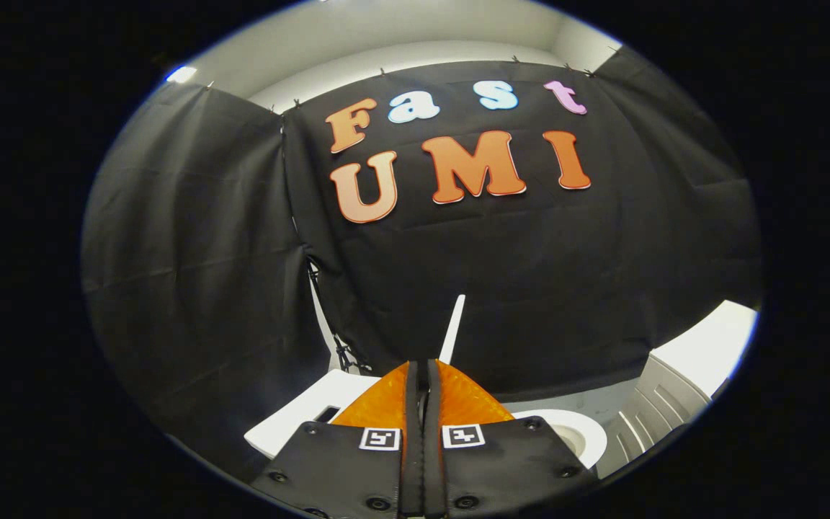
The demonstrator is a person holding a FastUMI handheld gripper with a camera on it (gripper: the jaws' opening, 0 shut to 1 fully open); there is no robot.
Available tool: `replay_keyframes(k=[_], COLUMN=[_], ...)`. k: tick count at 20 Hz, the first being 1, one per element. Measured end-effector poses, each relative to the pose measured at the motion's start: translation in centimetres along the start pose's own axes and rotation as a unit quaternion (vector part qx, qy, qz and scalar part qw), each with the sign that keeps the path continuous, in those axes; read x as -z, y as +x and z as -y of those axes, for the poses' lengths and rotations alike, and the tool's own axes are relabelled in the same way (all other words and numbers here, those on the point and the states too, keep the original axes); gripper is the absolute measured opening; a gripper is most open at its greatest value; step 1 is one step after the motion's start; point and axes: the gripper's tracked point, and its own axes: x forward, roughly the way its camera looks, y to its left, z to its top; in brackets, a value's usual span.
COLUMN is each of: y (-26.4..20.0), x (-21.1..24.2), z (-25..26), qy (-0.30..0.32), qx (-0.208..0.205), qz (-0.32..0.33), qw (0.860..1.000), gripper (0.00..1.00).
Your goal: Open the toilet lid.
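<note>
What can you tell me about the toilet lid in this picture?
The toilet lid shows edge-on as a thin white slab, smooth like plastic, standing nearly upright and leaning slightly against the black cloth wall. It rises just beyond the gripper, whose fingers are closed together with nothing between them and seem clear of it. Its lower end is hidden behind them. The open white toilet seat lies below.

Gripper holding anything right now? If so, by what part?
The gripper is shut on the thin white toilet lid, fingers pinching its lower edge; the lid stands nearly upright above the white bowl.
</note>
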Motion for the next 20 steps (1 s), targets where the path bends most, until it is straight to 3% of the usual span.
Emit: replay_keyframes(k=[14,20], y=[1.6,2.1], x=[0.7,1.5], z=[-10.3,-14.1], qy=[-0.083,-0.09], qx=[-0.015,-0.033], qz=[0.019,0.02], qw=[0.996,0.995], gripper=[0.08,0.08])
